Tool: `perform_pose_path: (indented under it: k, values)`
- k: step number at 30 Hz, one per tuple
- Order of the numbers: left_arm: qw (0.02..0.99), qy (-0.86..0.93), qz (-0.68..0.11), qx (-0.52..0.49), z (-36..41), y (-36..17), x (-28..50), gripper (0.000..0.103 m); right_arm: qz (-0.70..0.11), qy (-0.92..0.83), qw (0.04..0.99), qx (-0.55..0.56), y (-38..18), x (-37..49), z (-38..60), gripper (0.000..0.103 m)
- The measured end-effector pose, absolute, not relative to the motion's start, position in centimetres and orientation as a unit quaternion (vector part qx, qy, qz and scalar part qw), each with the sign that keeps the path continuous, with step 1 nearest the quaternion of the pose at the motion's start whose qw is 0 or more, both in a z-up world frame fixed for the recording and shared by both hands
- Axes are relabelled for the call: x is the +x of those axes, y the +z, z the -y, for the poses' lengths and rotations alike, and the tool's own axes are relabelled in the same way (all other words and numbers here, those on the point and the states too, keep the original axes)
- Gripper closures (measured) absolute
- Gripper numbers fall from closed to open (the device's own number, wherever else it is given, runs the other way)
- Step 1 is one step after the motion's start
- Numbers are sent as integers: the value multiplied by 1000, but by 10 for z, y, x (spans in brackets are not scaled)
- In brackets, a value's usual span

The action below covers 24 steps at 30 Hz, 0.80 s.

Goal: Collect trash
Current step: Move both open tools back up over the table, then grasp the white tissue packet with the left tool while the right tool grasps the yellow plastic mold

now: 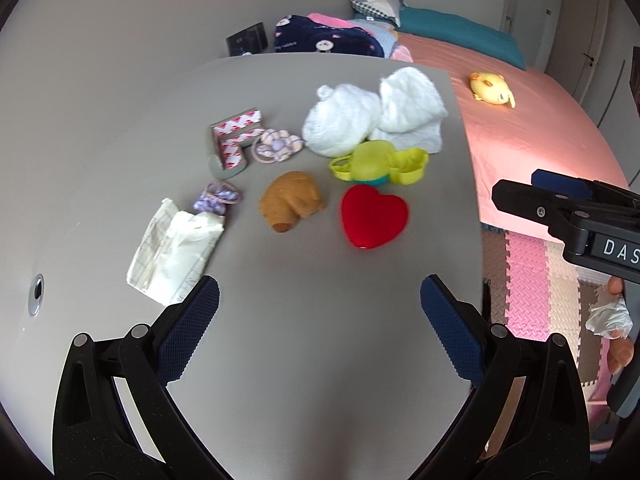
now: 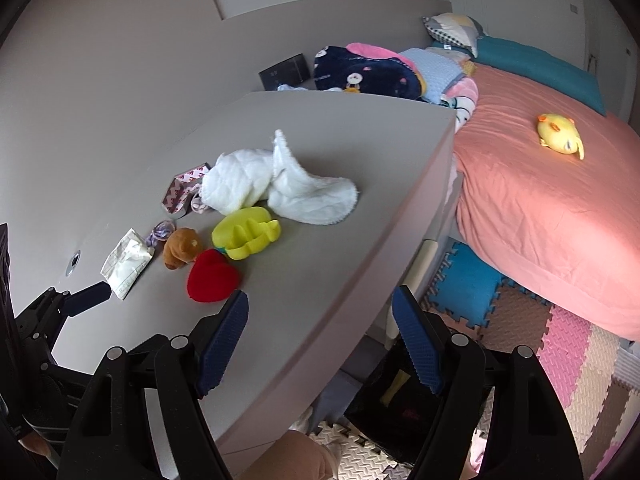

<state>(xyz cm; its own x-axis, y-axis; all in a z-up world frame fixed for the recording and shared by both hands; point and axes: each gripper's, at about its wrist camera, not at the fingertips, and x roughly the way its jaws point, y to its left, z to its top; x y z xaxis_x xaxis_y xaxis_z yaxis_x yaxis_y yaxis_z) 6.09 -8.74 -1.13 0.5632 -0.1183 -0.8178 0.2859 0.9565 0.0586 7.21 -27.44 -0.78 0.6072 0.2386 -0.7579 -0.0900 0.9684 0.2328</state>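
Bedroom. Grey table (image 1: 320, 340) against a grey wall, with a pink-sheeted bed (image 2: 540, 220) just beside its far edge and foam puzzle mats (image 2: 568, 344) on the floor.

On the table: crumpled white wrapper (image 1: 176, 252) near the wall side, closest to the left hand-held gripper (image 1: 320, 312). Beside it a small purple hair tie (image 1: 218, 198). Brown plush bear (image 1: 290, 200) and red heart cushion (image 1: 374, 216) sit side by side mid-table. Behind them a yellow-green plastic toy (image 1: 376, 162), touching a heap of white cloth (image 1: 376, 114). A heart-patterned box (image 1: 234, 142) lies near the wall.

Left hand-held gripper: fingers spread wide, nothing between them, hovering over bare table short of the wrapper.

Right hand-held gripper (image 2: 320, 344): fingers also spread, holding nothing, straddling the table's edge above a dark bag (image 2: 396, 400) on the floor.

Yellow plush chick (image 2: 560, 136) lies on the bed, well apart from the table.
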Motion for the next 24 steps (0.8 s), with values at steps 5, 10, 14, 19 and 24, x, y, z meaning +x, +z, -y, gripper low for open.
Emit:
perform_pose_path:
  k: [5, 10, 14, 19, 24]
  values:
    - [881, -100, -453, 87, 67, -12, 68, 6, -436, 105, 890, 77, -9, 82, 257, 28]
    - [882, -85, -459, 70, 43, -14, 79, 6, -444, 117, 885, 73, -14, 97, 240, 28]
    - [881, -73, -463, 61, 28, -17, 88, 6, -449, 122, 882, 76, -18, 107, 230, 28]
    - [879, -68, -468, 58, 17, -22, 99, 6, -455, 128, 877, 82, -24, 119, 220, 28]
    - [875, -58, -476, 69, 14, -32, 111, 6, -461, 118, 874, 102, -31, 135, 215, 28]
